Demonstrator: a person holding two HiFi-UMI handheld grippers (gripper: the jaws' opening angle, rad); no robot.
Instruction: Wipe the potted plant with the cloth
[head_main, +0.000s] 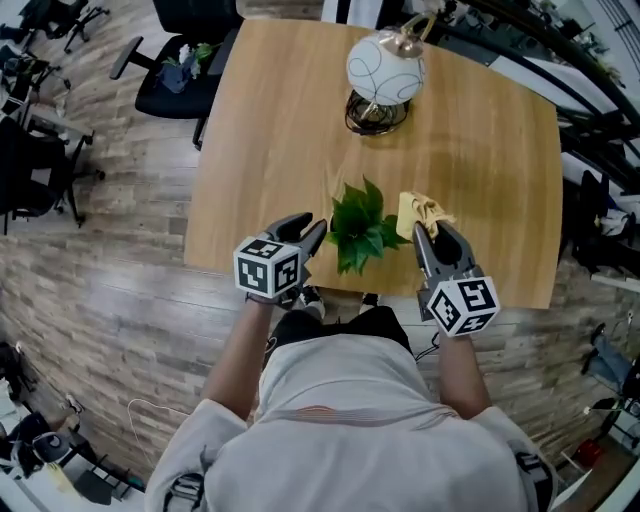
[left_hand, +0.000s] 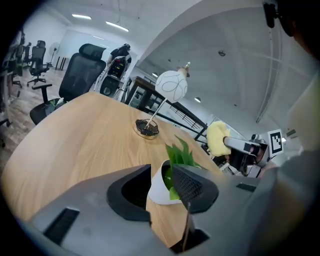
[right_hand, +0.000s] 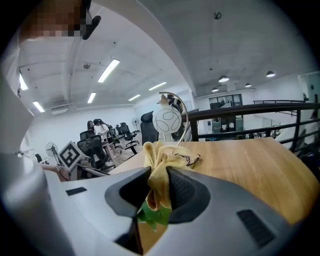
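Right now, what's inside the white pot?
Green leaves rise out of the white pot. Soil and stems can't be seen; the foliage and the pot's wall cover them.

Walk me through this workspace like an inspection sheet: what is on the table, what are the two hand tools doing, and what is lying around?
Surface: wooden table, no spills seen.
Job's things: potted plant upright near the table's near edge; yellow cloth right beside its leaves.
Clutter: white globe lamp at the far side.
Grippers: left gripper open, the plant's white pot just ahead of its jaws; right gripper shut on the cloth.
Cables: none seen on the table; a thin cord lies on the floor.
Surroundings: black office chair, plank floor, other desks and chairs beyond.
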